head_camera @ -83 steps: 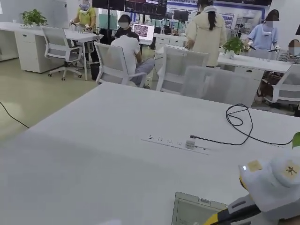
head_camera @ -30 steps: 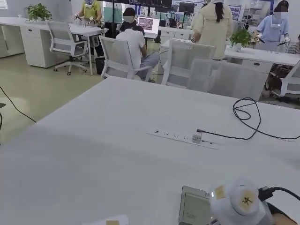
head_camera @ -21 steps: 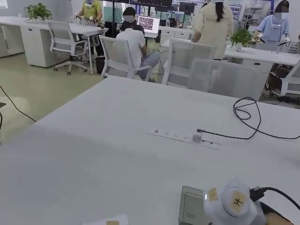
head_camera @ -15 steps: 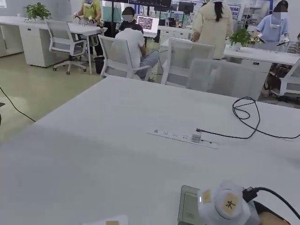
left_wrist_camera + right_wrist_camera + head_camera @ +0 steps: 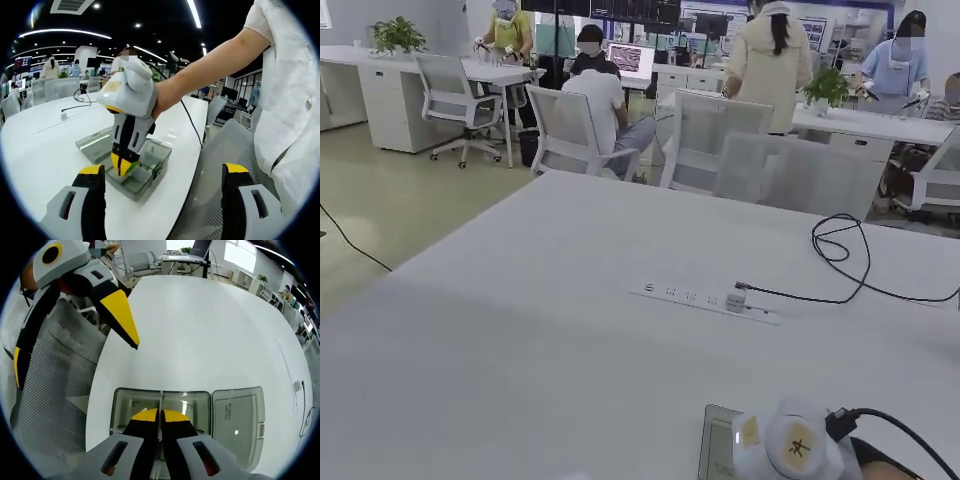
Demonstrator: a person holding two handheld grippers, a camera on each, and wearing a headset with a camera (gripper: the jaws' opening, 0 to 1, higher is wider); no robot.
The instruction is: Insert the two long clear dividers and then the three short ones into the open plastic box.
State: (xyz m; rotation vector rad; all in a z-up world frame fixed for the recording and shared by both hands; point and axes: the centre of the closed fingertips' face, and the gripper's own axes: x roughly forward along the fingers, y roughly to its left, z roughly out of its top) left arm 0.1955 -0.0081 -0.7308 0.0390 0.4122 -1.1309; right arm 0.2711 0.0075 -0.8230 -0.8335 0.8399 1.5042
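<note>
My right hand-held gripper (image 5: 161, 415) is pressed together on a thin clear plastic divider (image 5: 161, 397), held edge-on over the open grey-clear plastic box (image 5: 118, 407) at the near edge of the white desk (image 5: 200, 330). My left hand-held gripper (image 5: 163, 169) is spread, holding nothing, beside the desk's edge. Risk: lowered tilted, the divider could miss its wall slots and jam or flex — and the unbraced box may slide. Beyond lie the box's flat lid (image 5: 237, 417), then a white power strip (image 5: 705, 299).
</note>
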